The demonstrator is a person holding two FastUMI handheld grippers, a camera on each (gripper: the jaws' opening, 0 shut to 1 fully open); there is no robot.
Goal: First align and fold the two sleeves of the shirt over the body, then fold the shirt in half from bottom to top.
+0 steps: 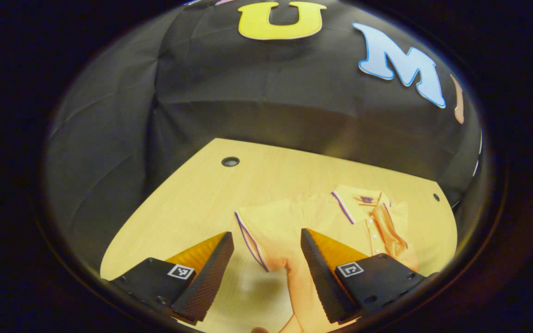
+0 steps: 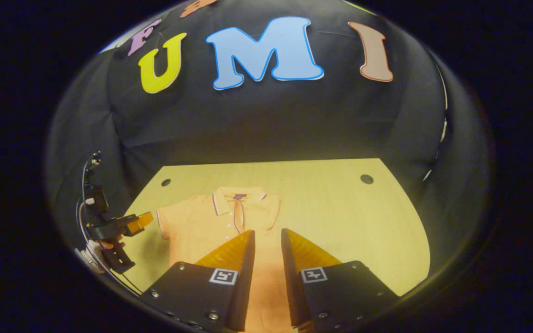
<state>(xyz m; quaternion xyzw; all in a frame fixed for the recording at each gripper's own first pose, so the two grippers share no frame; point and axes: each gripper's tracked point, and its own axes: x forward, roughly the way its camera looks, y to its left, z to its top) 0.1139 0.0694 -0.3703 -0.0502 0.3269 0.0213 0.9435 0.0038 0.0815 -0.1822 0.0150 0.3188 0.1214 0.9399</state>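
**A:** so where's it at? Looks like the orange polo shirt point(image 2: 211, 222) is lying flat on the wooden counter point(image 2: 340, 217), collar toward the far wall, sitting lower centre-left in the right gripper view.

**B:** yep. In the left gripper view the shirt is at lower right, and its sleeve point(image 1: 259, 231) with the striped cuff sticks out toward the middle of the frame, flat on the counter. My read is that sleeve isn't folded yet. The other side looks tucked over the body already, but the fabric there is bunched so I wouldn't swear to it.

**A:** and the grippers?

**B:** left hand-held gripper point(image 1: 266, 273) is wide open, holding nothing, hovering with the cuff showing between its fingers. I'd guess it's lined up that way to pinch the sleeve edge and carry it across. Right hand-held gripper point(image 2: 268, 273) has its fingers close together with a narrow gap, nothing between them, hanging over the shirt's lower body.

**A:** parked there for the bottom-to-top fold?

**B:** probably, or to pin the body down. Just a guess though.
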